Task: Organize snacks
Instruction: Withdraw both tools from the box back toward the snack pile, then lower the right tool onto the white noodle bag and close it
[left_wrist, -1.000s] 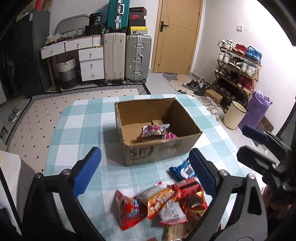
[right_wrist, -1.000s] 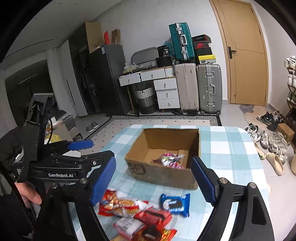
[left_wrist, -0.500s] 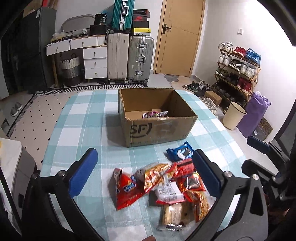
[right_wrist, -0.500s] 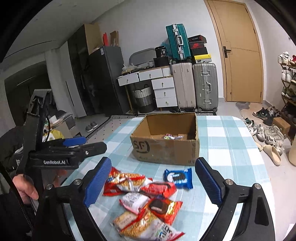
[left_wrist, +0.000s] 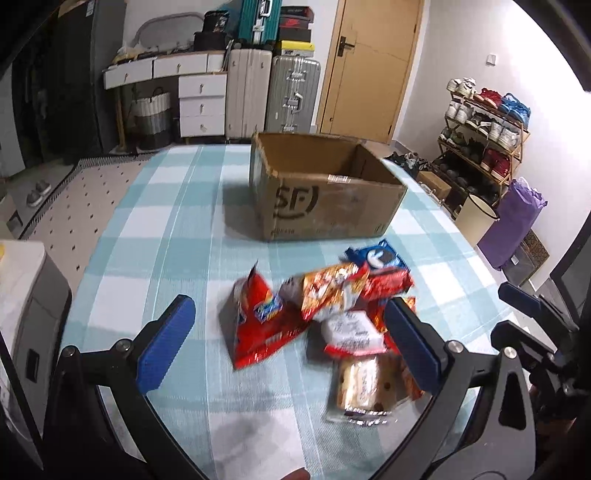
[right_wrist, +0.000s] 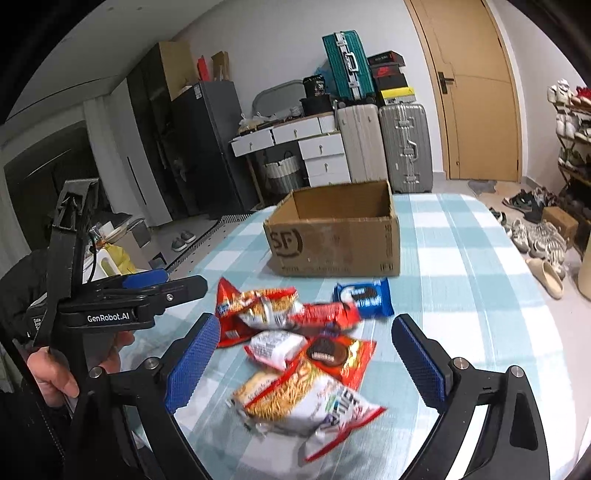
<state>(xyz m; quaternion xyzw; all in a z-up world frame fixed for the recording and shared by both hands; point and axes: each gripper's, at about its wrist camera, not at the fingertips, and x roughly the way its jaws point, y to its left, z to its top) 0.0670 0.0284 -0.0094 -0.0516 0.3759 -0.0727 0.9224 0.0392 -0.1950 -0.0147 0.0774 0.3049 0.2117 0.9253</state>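
Observation:
A pile of snack packets lies on the checked tablecloth (left_wrist: 166, 221) in front of an open cardboard box (left_wrist: 325, 206). It includes a red chip bag (left_wrist: 258, 325), an orange noodle bag (left_wrist: 328, 291), a blue cookie pack (left_wrist: 376, 258), a white packet (left_wrist: 352, 332) and a bread pack (left_wrist: 364, 384). My left gripper (left_wrist: 288, 306) hangs open just above the red bag and touches nothing. My right gripper (right_wrist: 306, 325) is open over the white packet (right_wrist: 275, 347) and a red cookie pack (right_wrist: 336, 356), above a large noodle bag (right_wrist: 303, 402). The box (right_wrist: 332, 240) hides its contents from here.
A hand holds the left gripper (right_wrist: 110, 295) at the left of the right wrist view. Beyond the table stand suitcases (left_wrist: 273, 96), white drawers (left_wrist: 201, 99) and a door (left_wrist: 369, 62). A shoe rack (left_wrist: 484, 129), a bin (left_wrist: 476, 218) and a purple bag (left_wrist: 517, 221) stand to the right.
Both grippers sank and pulled back from the box toward the snack pile, so the box's inside is no longer seen. The right jaws spread wider.

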